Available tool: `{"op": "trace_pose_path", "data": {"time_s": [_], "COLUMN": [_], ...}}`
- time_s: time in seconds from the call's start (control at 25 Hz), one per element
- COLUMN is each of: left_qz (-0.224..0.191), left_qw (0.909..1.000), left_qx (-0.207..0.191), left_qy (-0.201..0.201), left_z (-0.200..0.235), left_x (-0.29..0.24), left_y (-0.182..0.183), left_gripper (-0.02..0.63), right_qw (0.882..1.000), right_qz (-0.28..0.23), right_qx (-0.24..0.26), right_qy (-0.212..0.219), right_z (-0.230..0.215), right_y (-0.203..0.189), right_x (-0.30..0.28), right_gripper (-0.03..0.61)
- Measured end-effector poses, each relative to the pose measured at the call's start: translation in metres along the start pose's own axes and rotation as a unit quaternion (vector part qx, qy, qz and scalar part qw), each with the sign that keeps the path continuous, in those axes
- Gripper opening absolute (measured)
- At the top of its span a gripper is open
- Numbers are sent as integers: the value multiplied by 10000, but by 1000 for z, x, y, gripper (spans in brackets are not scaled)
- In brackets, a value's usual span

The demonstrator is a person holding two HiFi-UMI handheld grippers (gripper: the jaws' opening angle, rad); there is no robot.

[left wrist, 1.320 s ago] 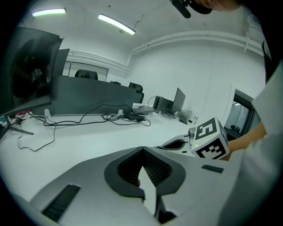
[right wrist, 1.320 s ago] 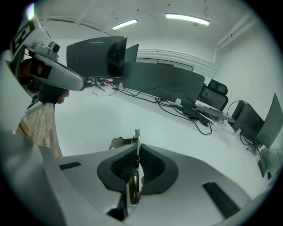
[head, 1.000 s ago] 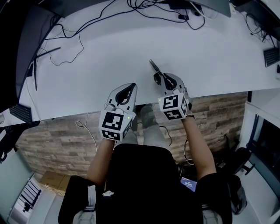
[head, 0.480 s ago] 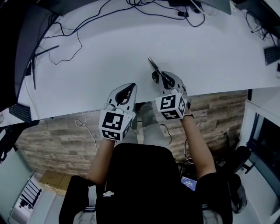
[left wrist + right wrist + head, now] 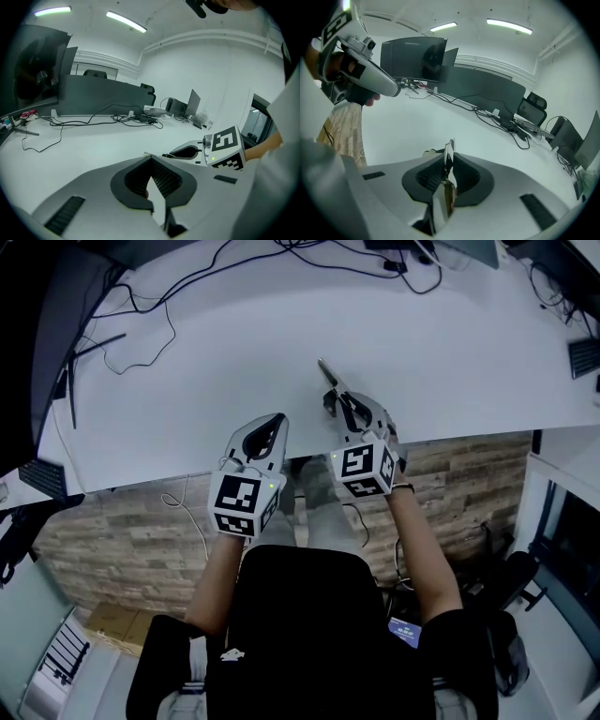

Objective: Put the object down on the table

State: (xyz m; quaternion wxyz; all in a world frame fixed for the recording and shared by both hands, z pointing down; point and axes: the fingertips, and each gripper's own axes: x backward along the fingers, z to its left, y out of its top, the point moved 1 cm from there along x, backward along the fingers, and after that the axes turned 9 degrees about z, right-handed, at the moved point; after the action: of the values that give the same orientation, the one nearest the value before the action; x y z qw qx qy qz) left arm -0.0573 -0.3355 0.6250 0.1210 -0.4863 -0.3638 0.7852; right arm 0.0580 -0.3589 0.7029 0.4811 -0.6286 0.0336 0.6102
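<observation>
Right gripper (image 5: 341, 403) edged farther over table (image 5: 225, 343), clamped on metal tool (image 5: 327, 372), left gripper (image 5: 278, 419) closed, empty.

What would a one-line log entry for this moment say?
right gripper: shut on thin metal tool over white table | left gripper: shut, empty, near table edge | tool not yet released

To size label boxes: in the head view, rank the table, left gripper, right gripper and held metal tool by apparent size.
1. Table
2. Left gripper and right gripper: look alike, unranked
3. Metal tool, partly hidden by the right gripper
</observation>
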Motion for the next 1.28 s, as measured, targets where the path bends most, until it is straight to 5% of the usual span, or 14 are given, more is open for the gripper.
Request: {"op": "trace_pose_path", "data": {"time_s": [0.8, 1.28], "left_qz": [15, -50], "left_qw": [9999, 10000], "left_qx": [113, 67], "left_qy": [5, 2], "left_z": [2, -3], "left_x": [4, 9], "left_y": [-9, -6], "left_gripper": [12, 12], "right_qw": [9996, 9987], "right_qz": [204, 60], "right_qx": [127, -298], "right_qy": [141, 409], "right_z": [18, 23], "right_y": [-7, -3], "right_x": [-8, 3], "right_gripper": [94, 120]}}
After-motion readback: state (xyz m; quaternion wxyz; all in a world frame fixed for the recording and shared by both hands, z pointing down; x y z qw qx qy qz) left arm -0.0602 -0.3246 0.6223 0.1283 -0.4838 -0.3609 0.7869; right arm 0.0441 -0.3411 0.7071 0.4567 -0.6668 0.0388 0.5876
